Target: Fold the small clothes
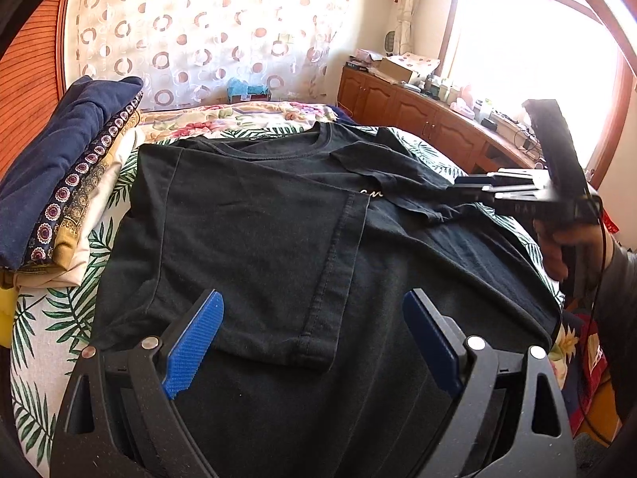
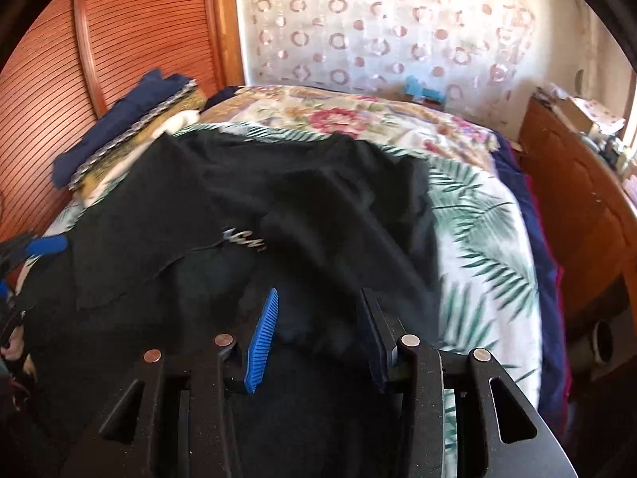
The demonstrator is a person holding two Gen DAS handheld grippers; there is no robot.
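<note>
1 black T-shirt (image 1: 258, 231), 2 grippers, 1 stack of folded clothes (image 1: 67, 183)

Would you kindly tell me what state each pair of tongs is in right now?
Left tongs: open wide, empty, over the black cotton T-shirt.
Right tongs: partly open, gripping nothing.

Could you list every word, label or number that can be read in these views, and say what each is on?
Black T-shirt: light script lettering on the chest, half covered by the folded fabric; not readable in the left wrist view, motion-blurred in the right wrist view.
Items on the wooden cabinet: any labels are too small to read.
Nothing else carries text.
</note>
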